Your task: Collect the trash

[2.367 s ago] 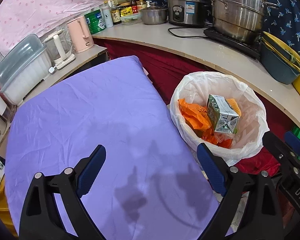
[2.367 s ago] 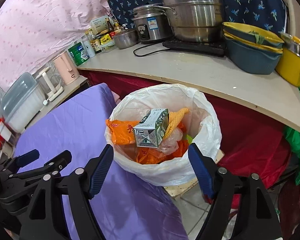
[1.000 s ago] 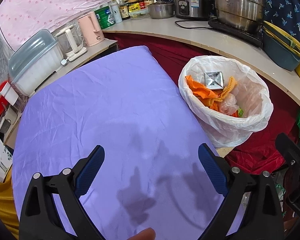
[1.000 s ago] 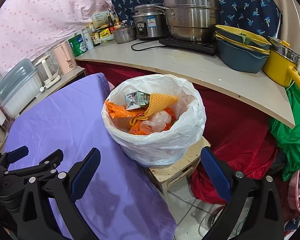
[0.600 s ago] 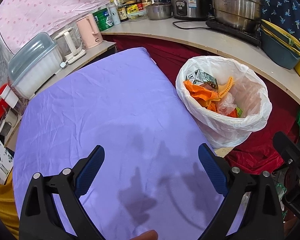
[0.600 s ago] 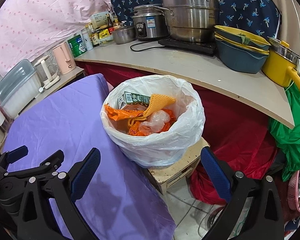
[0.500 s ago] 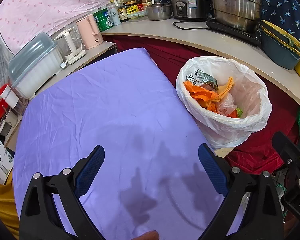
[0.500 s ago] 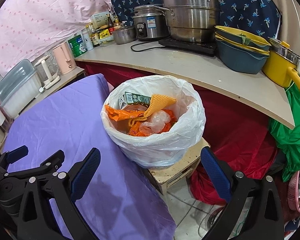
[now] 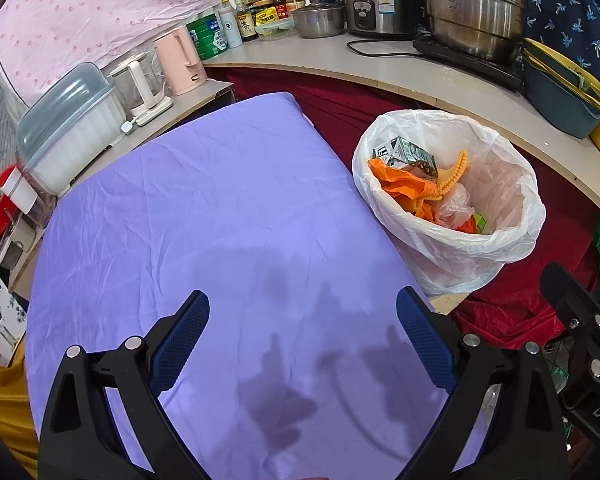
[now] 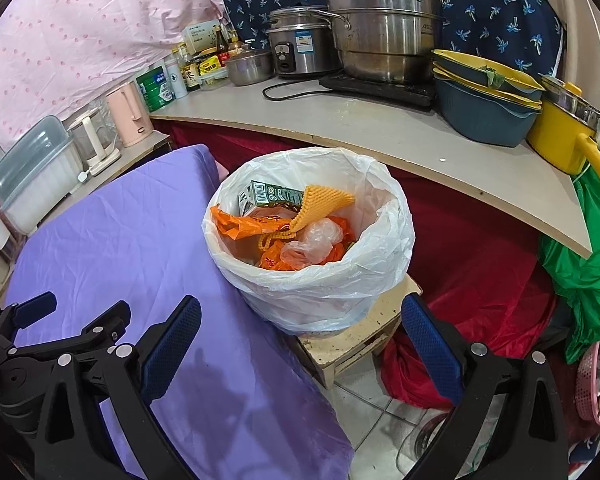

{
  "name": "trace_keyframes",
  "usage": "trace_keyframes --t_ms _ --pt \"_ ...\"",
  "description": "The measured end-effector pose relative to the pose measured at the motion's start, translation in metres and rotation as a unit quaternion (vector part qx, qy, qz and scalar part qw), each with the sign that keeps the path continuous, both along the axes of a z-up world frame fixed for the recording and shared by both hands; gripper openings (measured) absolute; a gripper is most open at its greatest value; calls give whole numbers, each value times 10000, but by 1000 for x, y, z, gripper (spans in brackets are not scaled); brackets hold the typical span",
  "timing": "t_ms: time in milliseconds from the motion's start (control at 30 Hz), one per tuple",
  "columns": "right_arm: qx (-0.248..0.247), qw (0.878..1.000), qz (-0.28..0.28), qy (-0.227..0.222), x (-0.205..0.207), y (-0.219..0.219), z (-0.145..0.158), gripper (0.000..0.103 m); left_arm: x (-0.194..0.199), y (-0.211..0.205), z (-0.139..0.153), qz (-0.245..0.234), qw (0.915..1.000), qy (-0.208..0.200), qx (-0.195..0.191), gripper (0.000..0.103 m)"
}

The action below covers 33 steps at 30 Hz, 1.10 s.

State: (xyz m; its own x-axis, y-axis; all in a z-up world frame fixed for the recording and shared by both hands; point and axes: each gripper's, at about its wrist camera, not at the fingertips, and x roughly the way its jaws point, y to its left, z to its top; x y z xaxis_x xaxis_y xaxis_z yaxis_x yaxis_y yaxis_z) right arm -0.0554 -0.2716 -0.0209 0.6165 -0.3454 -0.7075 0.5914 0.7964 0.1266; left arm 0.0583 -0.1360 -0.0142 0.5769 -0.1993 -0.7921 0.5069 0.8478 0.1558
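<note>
Two grippers are hovering with jaws spread wide and nothing between them: the left gripper is hanging over the purple cloth on the tabletop, the right gripper is hanging over the cloth's edge, just in front of the bin.

Trash is sitting inside the white-bagged trash bin, which is standing on a small wooden stool just beside the tabletop. A green drink carton is lying on top against the far rim, touching a yellow bumpy mat; orange plastic bags and a clear plastic bag are filling the rest. No loose trash is showing on the cloth, so collection is looking finished or nearly so.

Risks, as judgement:
- Carton is riding high on the pile; a knock to the bin could be tipping it out.
- Bin is perching near the stool's edge, so a sideways brush from the right gripper may be shifting or toppling it.
- Thin bag liner could be snagging on a finger and pulling off the rim.

Surroundings: a curved counter behind is carrying a steel stockpot, a rice cooker, stacked blue and yellow basins and a yellow pot. Red cloth is draping below the counter. Nothing is blocking the bin's mouth from above.
</note>
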Motion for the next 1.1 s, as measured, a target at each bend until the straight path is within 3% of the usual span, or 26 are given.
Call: trace_keyframes --t_ms 1100 --pt "1 10000 -4 26 0 -1 -4 97 0 -1 -2 41 10000 33 10 90"
